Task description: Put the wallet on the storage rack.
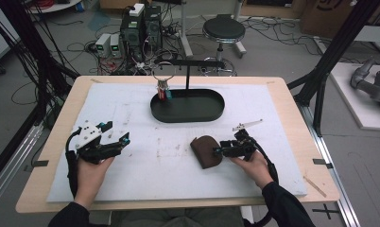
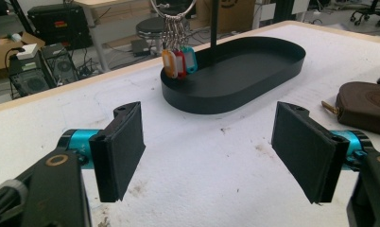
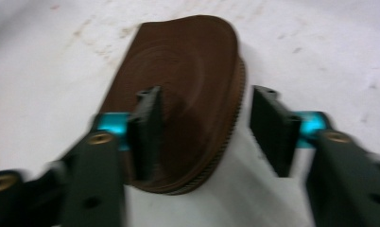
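On the white foam mat (image 1: pixel 273 165), just in front of the black oval tray (image 1: pixel 187 115), the soft, light brown leather zip pouch (image 3: pixel 188 94) is straddled by the half-closed, not yet clamping right gripper (image 3: pixel 204 130), and is best pinched across its firmer zipped edge.

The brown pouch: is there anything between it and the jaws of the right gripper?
Nothing visible. The right gripper is right over the brown pouch, one jaw above its top face, the other beside its zipper edge, on bare table.

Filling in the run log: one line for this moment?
left gripper: open, idle | right gripper: half open over brown pouch, not gripping | black tray: untouched
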The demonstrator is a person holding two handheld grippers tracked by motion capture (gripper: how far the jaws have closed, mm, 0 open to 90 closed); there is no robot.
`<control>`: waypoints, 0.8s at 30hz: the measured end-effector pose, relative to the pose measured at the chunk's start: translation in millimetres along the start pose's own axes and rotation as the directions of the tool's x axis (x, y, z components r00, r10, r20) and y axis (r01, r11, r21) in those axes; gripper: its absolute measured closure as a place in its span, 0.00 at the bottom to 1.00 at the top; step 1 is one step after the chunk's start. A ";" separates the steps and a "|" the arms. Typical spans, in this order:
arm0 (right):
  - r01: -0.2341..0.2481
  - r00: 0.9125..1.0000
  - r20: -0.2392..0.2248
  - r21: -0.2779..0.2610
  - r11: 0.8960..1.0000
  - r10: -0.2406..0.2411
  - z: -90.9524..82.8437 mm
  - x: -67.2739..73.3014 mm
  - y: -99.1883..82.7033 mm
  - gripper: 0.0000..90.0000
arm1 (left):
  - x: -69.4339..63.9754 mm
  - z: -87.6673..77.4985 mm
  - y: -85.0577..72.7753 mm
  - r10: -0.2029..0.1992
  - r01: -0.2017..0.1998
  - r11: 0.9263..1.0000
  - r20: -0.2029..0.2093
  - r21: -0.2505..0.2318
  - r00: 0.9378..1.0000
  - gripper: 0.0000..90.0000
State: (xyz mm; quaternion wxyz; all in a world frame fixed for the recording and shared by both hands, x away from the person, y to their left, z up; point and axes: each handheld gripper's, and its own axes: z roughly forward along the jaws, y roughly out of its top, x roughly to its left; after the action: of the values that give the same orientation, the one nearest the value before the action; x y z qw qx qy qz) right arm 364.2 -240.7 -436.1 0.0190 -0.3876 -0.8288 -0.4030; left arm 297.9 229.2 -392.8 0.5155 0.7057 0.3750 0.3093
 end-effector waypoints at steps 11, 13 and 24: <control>0.118 0.991 0.059 -0.035 0.992 -0.116 -7.0 13.1 0.6 0.85 | -6.9 8.6 1.7 0.022 -0.023 1.000 0.018 0.022 1.000 0.29; 0.135 0.989 0.065 -0.049 0.990 -0.132 -9.3 14.9 1.0 0.90 | -6.5 9.1 1.1 0.024 -0.025 0.999 0.018 0.029 1.000 0.29; 0.225 0.969 0.139 -0.183 0.957 -0.202 -34.3 27.0 8.2 0.98 | -4.1 10.8 1.3 0.011 -0.012 1.000 0.013 0.024 1.000 0.29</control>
State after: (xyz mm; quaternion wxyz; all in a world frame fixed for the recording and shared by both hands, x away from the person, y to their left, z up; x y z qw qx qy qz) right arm 341.1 -244.1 -398.3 -0.1126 -0.3190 -0.8216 -0.4589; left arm 304.9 220.2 -394.8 0.5077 0.7160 0.3712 0.3030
